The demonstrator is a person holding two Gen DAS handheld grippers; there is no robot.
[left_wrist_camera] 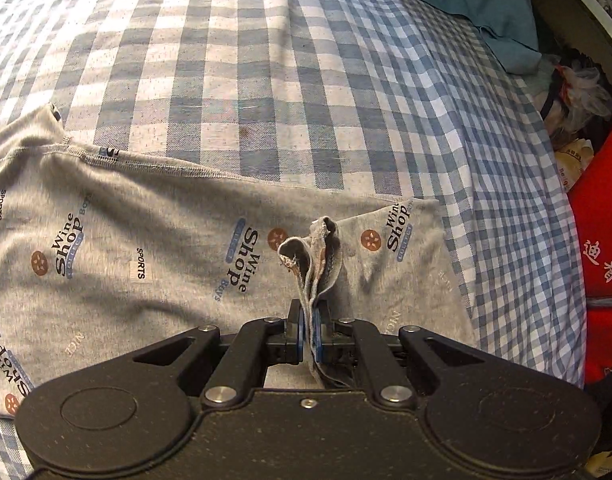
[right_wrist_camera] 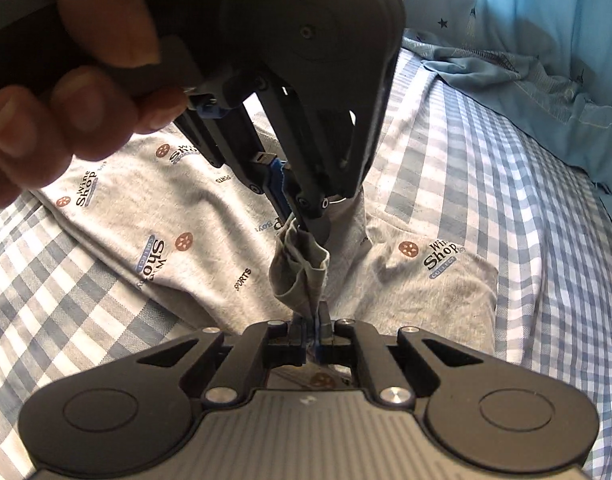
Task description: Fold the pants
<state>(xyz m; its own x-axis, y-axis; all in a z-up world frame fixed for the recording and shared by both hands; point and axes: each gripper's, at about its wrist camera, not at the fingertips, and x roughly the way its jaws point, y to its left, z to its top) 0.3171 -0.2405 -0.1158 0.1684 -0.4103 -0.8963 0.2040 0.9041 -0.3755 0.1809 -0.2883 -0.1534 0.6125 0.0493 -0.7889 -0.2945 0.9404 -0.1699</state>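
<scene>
Both grippers, left and right, pinch bunched grey knit pants tight.

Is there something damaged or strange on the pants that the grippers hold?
Yes. The hem of the grey pants, pinched in the left gripper, looks frayed and stained brown at its edge. The right gripper clamps the same bunched fabric.

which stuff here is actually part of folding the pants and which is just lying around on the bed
Part of the job:
- grey printed pants, spread on the checked bed sheet
- left gripper, shut on a bunched edge of the pants
- right gripper, shut on the same bunched fabric

Just lying about:
- teal cloth at the far edge of the bed
- red fabric with white characters beside the bed
- plastic bag
</scene>
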